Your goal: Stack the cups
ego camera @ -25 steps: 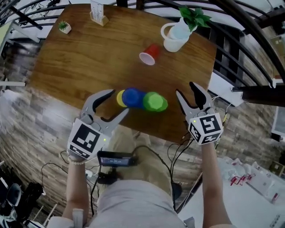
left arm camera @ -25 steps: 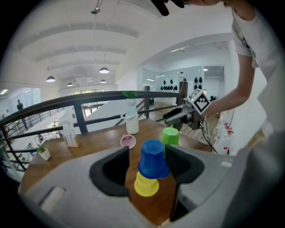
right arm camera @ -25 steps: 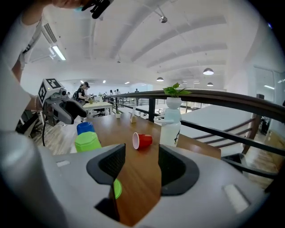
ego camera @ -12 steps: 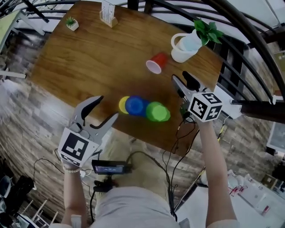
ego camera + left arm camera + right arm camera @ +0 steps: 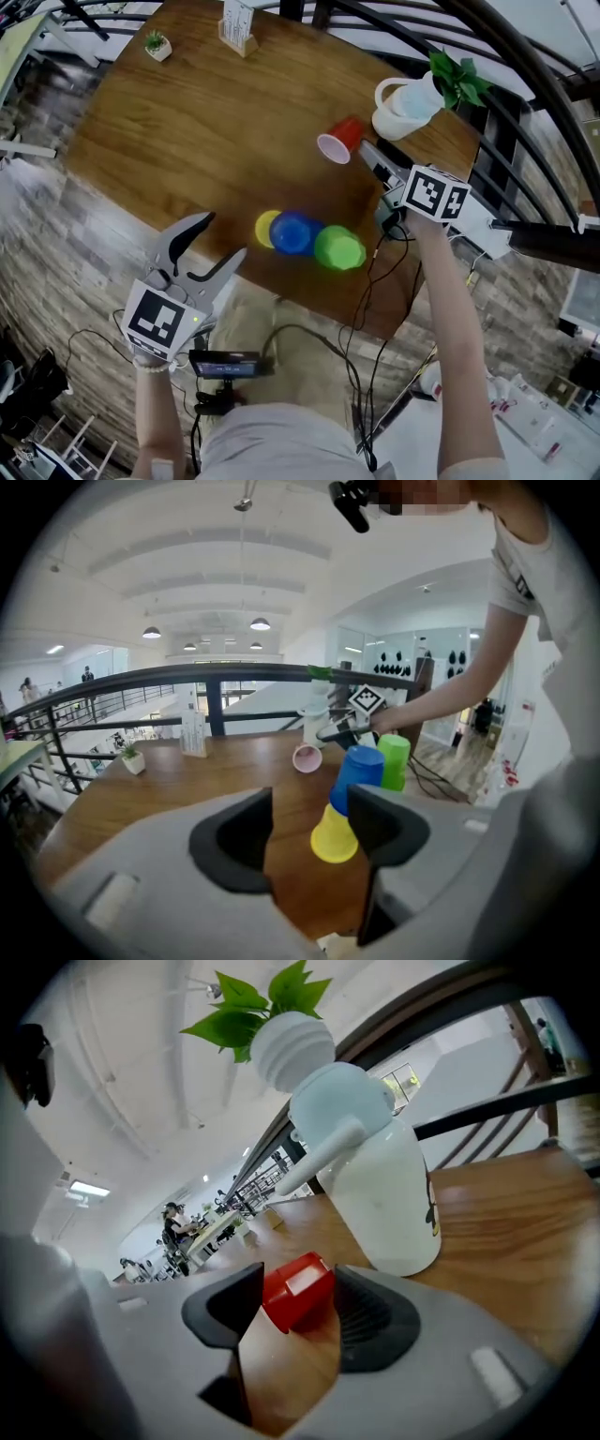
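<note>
A red cup (image 5: 339,142) lies on its side on the wooden table (image 5: 187,131), mouth toward the near left. My right gripper (image 5: 367,157) reaches it from the right; in the right gripper view the red cup (image 5: 295,1290) lies between the open jaws, with a gap on the left side. A yellow cup (image 5: 266,228), blue cup (image 5: 292,233) and green cup (image 5: 337,249) lie nested in a row near the table's front edge. My left gripper (image 5: 225,236) hangs open just left of them, holding nothing; the left gripper view shows the yellow cup (image 5: 333,834) beyond its jaws.
A white jug (image 5: 405,101) with a green plant stands right behind the red cup, close to my right gripper. A small potted plant (image 5: 157,43) and a card stand (image 5: 237,26) sit at the far edge. Black railing (image 5: 525,103) runs on the right; cables hang below the table.
My right gripper has moved forward and left from the front edge up to the red cup, which now lies between its jaws. My left gripper has drawn back a little.
</note>
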The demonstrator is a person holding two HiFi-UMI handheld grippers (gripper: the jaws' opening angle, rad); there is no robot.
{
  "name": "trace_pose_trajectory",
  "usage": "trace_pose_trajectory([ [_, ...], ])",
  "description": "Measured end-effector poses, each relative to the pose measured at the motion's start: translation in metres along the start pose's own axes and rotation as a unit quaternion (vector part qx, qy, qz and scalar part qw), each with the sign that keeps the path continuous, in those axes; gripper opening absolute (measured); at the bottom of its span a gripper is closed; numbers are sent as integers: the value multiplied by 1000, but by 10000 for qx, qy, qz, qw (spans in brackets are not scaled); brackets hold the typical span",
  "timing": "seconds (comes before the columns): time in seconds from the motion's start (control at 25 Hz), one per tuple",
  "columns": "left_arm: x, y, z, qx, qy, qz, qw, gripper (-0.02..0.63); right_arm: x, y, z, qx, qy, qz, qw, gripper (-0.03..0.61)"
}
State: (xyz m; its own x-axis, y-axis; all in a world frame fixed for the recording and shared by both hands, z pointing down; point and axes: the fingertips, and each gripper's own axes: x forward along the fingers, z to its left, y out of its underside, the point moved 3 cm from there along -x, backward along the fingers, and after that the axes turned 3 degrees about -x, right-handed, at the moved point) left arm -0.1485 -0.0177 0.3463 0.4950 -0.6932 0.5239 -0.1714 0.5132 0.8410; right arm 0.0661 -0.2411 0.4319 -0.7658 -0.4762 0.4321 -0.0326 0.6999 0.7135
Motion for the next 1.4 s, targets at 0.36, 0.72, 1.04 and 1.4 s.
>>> trace_pose_trajectory([
  [0.36, 3, 7, 2, -64, 29, 49, 10000, 242, 21, -2, -8, 370, 26, -97, 9993, 262],
  [0.72, 7, 16, 5, -123, 40, 126, 9998, 241, 41, -4, -11, 282, -122, 27, 9995, 284],
  [1.04, 8, 20, 7, -140, 39, 174, 9997, 239, 50, 2, -1, -105, -524, 354, 9979, 284],
  [1.4, 9, 18, 15, -60, 28, 162, 9998, 239, 49, 10, 12, -567, -666, 572, 9945, 282],
])
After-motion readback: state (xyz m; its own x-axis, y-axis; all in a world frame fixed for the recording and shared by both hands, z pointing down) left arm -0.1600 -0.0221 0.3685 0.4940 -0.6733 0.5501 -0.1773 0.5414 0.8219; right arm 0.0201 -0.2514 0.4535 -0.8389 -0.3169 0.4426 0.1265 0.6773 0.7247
